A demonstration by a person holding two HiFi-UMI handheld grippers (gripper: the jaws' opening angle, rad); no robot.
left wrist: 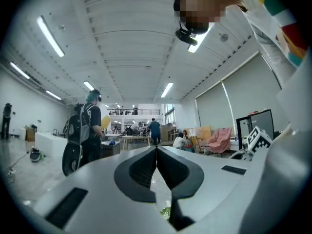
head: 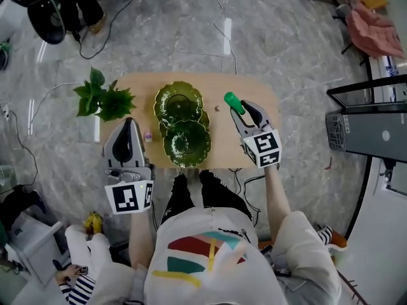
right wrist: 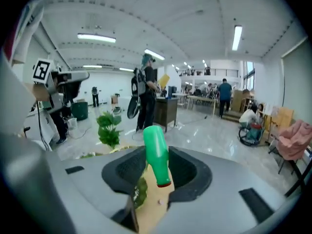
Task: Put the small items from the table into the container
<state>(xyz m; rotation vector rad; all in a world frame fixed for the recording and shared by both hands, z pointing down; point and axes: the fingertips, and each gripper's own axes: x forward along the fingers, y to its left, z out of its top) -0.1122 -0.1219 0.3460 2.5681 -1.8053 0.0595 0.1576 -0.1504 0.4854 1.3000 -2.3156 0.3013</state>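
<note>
Right gripper view, right tongs [right wrist: 157,173] clamping green bottle [right wrist: 156,147], left tongs [left wrist: 157,151] closed

Wide open-plan hall under a white ribbed ceiling [left wrist: 131,43], lit by long fluorescent strip lights [left wrist: 50,35]. Glossy grey marbled stone floor [head: 286,43], bright with reflections. At the far end, a railed upper gallery [left wrist: 134,112] above long pale work tables [left wrist: 136,139]. Along one side, tall windows behind pale roller blinds [left wrist: 243,96]; beneath them, a pink upholstered armchair [left wrist: 219,138] and a black-framed flat screen [left wrist: 256,123]. In the foreground, a light wooden rounded tabletop [head: 140,84], well apart from a black metal-framed stand [head: 369,91] at the room's edge. Mid-hall, a dark grey cabinet [right wrist: 168,112] beside a standing person with a black backpack [right wrist: 148,82].
</note>
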